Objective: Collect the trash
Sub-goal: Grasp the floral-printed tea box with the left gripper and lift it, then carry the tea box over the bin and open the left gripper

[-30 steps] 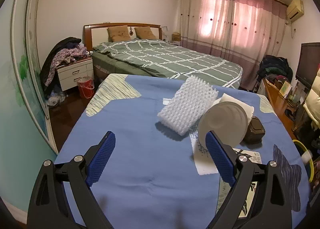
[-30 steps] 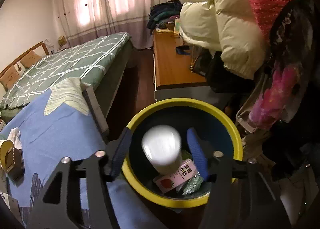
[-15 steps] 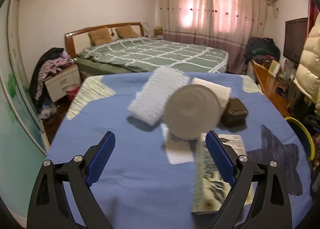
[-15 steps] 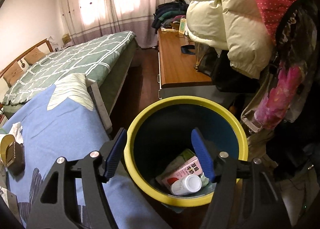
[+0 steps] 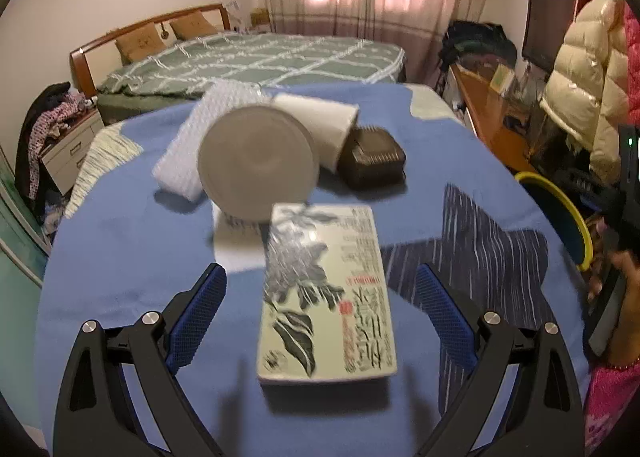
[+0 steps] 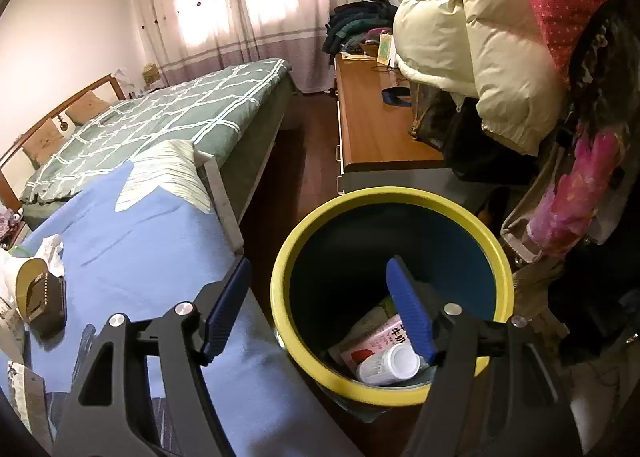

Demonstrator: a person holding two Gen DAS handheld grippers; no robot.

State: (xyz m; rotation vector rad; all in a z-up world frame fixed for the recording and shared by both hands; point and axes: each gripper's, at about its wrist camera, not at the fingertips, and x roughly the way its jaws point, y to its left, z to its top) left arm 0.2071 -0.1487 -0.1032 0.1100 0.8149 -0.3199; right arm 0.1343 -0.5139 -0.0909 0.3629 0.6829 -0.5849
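On the blue bedspread [image 5: 132, 241] lies a flat white box with ink flowers [image 5: 326, 289], right between the wide-apart fingers of my left gripper [image 5: 320, 311], which is open. Behind it stand a round white lid [image 5: 256, 167], a bubble-wrap pad [image 5: 188, 153], a white foam block [image 5: 320, 125] and a dark brown box [image 5: 372, 157]. My right gripper [image 6: 318, 309] hangs over the yellow-rimmed blue bin [image 6: 400, 201], its jaws opening with nothing between them. In the bin lie a white bottle [image 6: 388, 367] and a pink milk carton [image 6: 380, 341].
A green checked bed [image 5: 260, 61] lies beyond the blue spread. A wooden desk [image 6: 372, 121] and hanging coats [image 6: 480, 37] crowd the bin's far side. The bin's rim [image 5: 560, 201] and a person's hand [image 5: 624, 289] show at the right of the left wrist view.
The white bottle left my right gripper and dropped into the bin, and the jaws spread wider. My left gripper swung right across the bedspread until the flowered box came between its fingers.
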